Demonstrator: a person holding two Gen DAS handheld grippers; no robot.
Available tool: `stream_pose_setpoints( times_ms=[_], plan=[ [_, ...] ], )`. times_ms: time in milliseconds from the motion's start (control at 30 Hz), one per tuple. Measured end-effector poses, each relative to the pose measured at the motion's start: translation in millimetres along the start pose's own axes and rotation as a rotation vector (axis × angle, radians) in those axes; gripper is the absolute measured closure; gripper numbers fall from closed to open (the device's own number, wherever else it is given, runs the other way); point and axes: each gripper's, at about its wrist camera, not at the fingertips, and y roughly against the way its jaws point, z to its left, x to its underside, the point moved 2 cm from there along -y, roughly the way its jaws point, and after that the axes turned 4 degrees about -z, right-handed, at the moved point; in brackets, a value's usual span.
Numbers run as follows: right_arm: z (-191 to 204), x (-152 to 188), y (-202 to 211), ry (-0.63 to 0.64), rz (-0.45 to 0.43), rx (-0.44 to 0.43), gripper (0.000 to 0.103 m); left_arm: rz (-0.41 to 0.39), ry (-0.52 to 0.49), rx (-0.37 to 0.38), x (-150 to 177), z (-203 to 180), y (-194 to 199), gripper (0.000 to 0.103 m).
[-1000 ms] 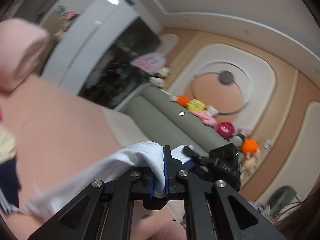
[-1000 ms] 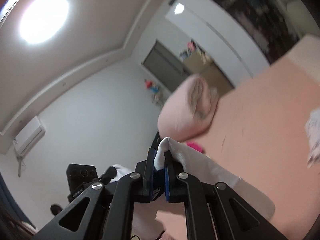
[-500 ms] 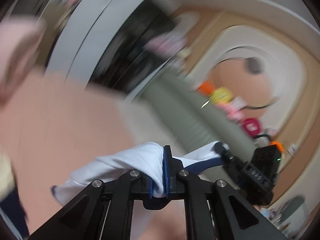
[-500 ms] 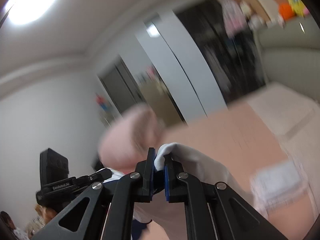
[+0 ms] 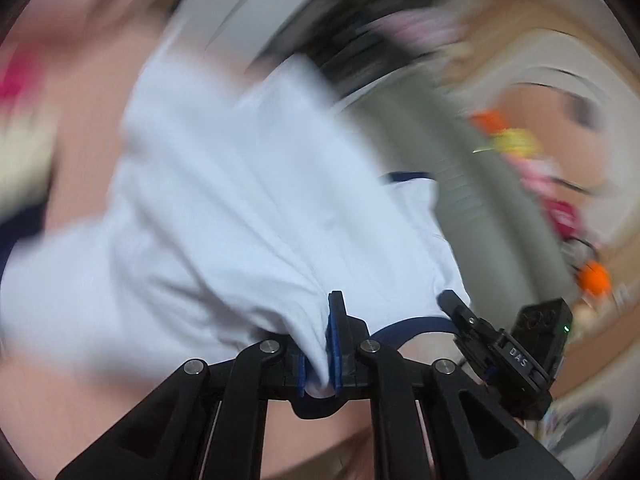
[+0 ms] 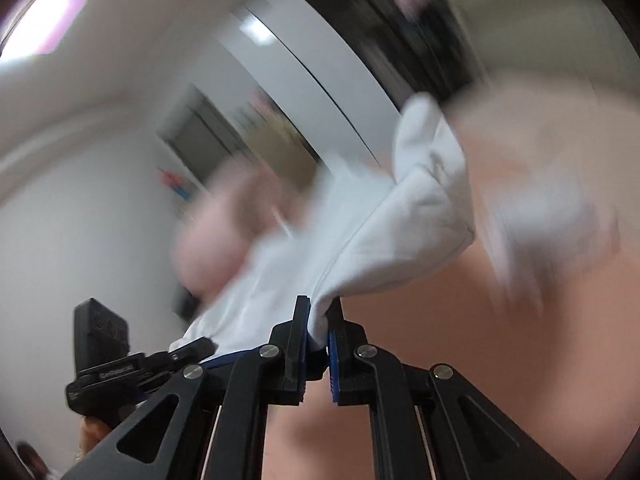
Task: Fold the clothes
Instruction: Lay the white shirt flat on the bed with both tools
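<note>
White shirt stretched between two grippers above the peach bed

The left gripper point(image 5: 320, 344) pinches a bunched edge of the white shirt point(image 5: 224, 200) between its blue pads, and the right gripper point(image 6: 318, 332) is clamped on another bunch of the same cloth – each tool also shows in the other's view, biting the shirt near its dark blue neckband point(image 5: 412, 326). The fabric billows up and away from both sets of jaws over the peach bed point(image 6: 500, 360) (much of the room is motion-blurred). A pink pillow point(image 6: 224, 236) lies beyond, with a grey-green headboard point(image 5: 492, 200) to the side.
</note>
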Motion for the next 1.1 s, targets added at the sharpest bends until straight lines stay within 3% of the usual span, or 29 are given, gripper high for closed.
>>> stream_pose_setpoints(
  times_ms=[100, 200, 400, 500, 600, 667, 733, 800, 900, 1000, 1100],
  plan=[
    [-55, 64, -79, -0.06, 0.209, 0.134, 0.097, 0.124, 0.127, -0.119, 42, 74, -61, 0.096],
    [-82, 105, -112, -0.093, 0.312, 0.205, 0.097, 0.124, 0.153, -0.149, 58, 91, -70, 0.096],
    [-91, 117, -109, -0.16, 0.327, 0.205, 0.095, 0.108, 0.177, -0.129, 77, 91, -49, 0.094],
    [-94, 101, -90, -0.183, 0.29, 0.203, 0.094, 0.027, 0.163, -0.148, 85, 83, -15, 0.093],
    [-97, 94, -74, -0.108, 0.255, 0.307, 0.094, -0.027, 0.163, -0.189, 94, 95, 12, 0.093],
    [-97, 86, -66, -0.059, 0.214, 0.33, 0.094, -0.004, 0.164, -0.15, 100, 105, 15, 0.093],
    [-98, 86, -72, -0.044, 0.224, 0.327, 0.092, 0.031, 0.165, -0.147, 106, 106, 6, 0.093],
    [-100, 92, -89, -0.073, 0.319, 0.339, 0.092, 0.041, 0.199, -0.112, 115, 106, 3, 0.093],
    [-114, 108, -89, -0.216, 0.337, 0.268, 0.09, 0.097, 0.264, -0.037, 126, 113, -10, 0.088],
    [-116, 114, -95, -0.292, 0.356, 0.166, 0.068, 0.118, 0.286, -0.044, 130, 117, -21, 0.086],
    [-108, 110, -95, -0.284, 0.397, 0.131, 0.068, 0.079, 0.301, -0.048, 131, 117, -12, 0.079]
  ],
)
